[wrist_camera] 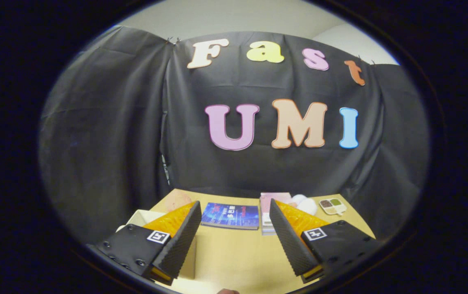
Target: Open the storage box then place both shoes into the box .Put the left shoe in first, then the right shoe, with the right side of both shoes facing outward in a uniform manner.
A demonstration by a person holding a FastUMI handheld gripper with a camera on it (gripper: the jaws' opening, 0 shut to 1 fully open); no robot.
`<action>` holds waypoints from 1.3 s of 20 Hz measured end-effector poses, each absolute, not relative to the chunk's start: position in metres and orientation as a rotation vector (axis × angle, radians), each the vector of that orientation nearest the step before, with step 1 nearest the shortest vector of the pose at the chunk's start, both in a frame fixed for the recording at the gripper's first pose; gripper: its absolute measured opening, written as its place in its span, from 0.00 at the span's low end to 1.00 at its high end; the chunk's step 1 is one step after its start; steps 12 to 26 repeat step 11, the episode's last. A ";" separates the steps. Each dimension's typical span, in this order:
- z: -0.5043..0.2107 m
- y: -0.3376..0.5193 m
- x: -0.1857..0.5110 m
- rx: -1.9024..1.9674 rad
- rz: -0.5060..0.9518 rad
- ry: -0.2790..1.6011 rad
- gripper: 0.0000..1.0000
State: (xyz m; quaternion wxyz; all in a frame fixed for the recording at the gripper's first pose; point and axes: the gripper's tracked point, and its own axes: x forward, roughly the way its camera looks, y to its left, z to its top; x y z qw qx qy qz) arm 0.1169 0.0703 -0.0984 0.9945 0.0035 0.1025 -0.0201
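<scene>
Tongs wide open over the bench, holding nothing, touching nothing.
Black cloth wall closes the bench's (234,253) far edge and both sides; bare wood between the fingers gives free room. White box (146,217) sits just behind the left finger, partly hidden, lid state unclear. Beyond the tongs (234,234): blue book (230,215), pink book stack (267,212) by the right finger, white fluffy thing (305,204) too small to name, small divided dish (332,206) at the far right corner.
</scene>
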 end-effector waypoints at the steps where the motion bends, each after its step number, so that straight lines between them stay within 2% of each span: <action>1: -0.094 0.061 0.116 -0.003 -0.043 0.196 1.00; 9: -0.092 0.023 0.114 -0.064 -0.055 0.211 1.00; 26: -0.093 0.025 0.117 -0.047 -0.042 0.224 1.00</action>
